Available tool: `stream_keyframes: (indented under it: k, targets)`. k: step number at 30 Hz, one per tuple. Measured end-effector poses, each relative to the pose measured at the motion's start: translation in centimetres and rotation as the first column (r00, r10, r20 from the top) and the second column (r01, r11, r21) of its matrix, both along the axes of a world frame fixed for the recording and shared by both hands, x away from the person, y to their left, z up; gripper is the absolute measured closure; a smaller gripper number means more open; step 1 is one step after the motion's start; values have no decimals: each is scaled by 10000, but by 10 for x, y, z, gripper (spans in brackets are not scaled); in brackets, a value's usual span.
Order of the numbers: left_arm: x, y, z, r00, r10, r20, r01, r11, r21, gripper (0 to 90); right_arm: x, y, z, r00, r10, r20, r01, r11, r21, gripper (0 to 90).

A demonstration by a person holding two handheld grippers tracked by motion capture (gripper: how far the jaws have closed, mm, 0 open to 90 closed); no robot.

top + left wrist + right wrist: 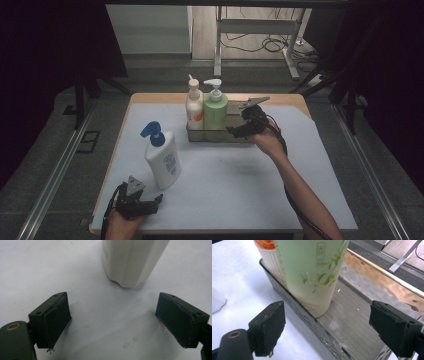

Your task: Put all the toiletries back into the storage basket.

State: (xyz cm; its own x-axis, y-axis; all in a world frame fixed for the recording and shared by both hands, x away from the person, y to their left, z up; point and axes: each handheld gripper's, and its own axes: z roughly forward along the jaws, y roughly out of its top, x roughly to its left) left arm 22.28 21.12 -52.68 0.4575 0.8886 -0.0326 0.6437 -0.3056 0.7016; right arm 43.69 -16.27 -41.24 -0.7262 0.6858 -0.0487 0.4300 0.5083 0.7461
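Nearest the camera, the left gripper (150, 204) rests on the table with jaws spread wide and empty; the white pump bottle with the blue dispenser head (162, 159) stands just ahead of it, untouched. The right gripper (239, 131), jaws open and empty, sits at the near wall of the rectangular metal tray (317, 322). The pale green pump bottle (317, 275) stands inside, directly ahead, beside a white orange-labelled bottle (194, 106). Placement appears complete; next, grasp the blue-topped bottle.

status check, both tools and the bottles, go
Right tool open, nothing between jaws, beside green bottle standing in tray. Left tool open, facing white bottle. Nothing blocking.
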Motion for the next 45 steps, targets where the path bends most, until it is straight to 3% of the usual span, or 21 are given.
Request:
stream_keyframes:
  k: [7,14,25,30,38,45]
  targets:
    - [0,1,0,10000,-63,-32,63,10000,7,118,-14,-4,3,9993,352,93,-349,9991,-244,54]
    - [1,1,1,9999,-109,-62,109,9999,4,118,-27,-12,7,9982,558,228,-554,9983,-170,8]
    - [0,1,1,9999,-111,-40,111,9999,13,118,-45,-24,11,9964,803,287,-803,9968,-26,0]
    - [0,1,0,9999,-116,-36,116,9999,14,118,-56,-32,12,9966,799,-188,-802,9967,-137,0]
    - [0,1,0,9999,-116,-34,116,9999,19,118,-74,-47,12,9955,949,76,-948,9954,-162,0]
    - [1,1,1,9999,-114,-45,114,9999,24,118,-88,-58,6,9960,896,49,-895,9957,-233,0]
